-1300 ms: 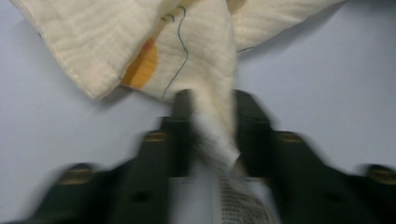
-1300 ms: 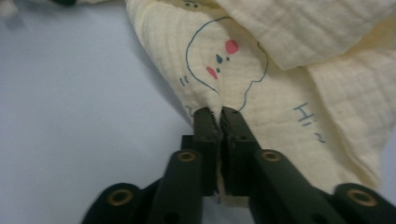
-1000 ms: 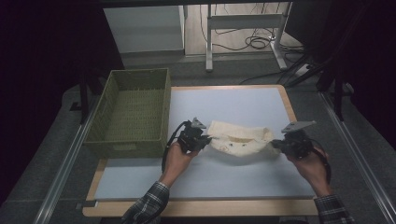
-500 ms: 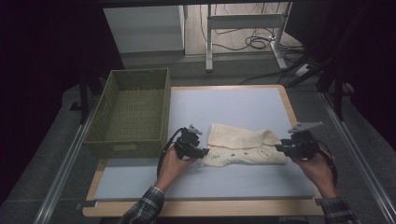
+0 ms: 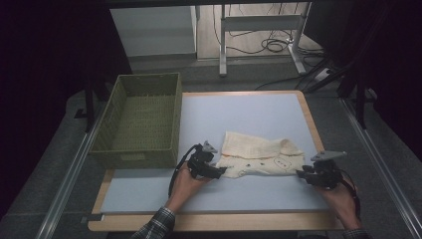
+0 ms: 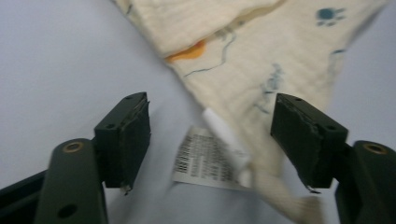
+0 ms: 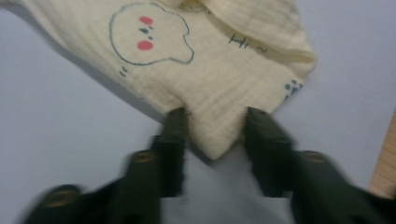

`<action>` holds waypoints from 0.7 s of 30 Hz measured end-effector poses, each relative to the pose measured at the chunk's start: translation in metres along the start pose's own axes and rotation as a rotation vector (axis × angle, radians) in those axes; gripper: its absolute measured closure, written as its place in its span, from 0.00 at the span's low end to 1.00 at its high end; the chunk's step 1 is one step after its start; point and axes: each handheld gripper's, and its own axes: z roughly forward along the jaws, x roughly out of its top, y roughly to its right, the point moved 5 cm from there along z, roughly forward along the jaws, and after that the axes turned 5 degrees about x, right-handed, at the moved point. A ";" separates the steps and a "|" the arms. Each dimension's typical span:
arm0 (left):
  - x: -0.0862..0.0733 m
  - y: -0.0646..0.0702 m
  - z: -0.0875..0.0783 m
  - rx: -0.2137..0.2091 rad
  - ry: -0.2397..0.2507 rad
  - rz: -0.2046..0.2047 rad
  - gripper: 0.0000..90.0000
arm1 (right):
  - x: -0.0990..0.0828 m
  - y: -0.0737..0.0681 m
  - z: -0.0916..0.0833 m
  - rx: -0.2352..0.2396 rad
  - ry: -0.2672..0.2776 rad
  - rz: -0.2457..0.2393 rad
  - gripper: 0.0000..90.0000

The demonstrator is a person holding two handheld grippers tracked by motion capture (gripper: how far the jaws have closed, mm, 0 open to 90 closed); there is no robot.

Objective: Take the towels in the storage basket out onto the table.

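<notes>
Lying flat on the pale blue mat, right of the green basket: the cream printed cloth, lowered from its raised, stretched hold of a moment ago. Left gripper having just been opening, jaws now standing wide, label corner lying loose between them. Right gripper closing again around its corner, not clearly pinching. Likely finishing the lay-down, possibly preparing a fold.
</notes>
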 end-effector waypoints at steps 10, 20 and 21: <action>-0.005 0.001 0.005 0.032 0.064 0.045 0.21 | 0.045 -0.006 -0.042 0.010 0.020 -0.032 0.95; -0.005 0.001 0.006 0.034 0.069 0.040 0.21 | 0.080 0.033 0.019 0.019 -0.059 0.060 0.76; -0.005 0.001 0.006 0.036 0.070 0.040 0.21 | 0.079 0.035 0.026 0.019 -0.057 0.074 0.74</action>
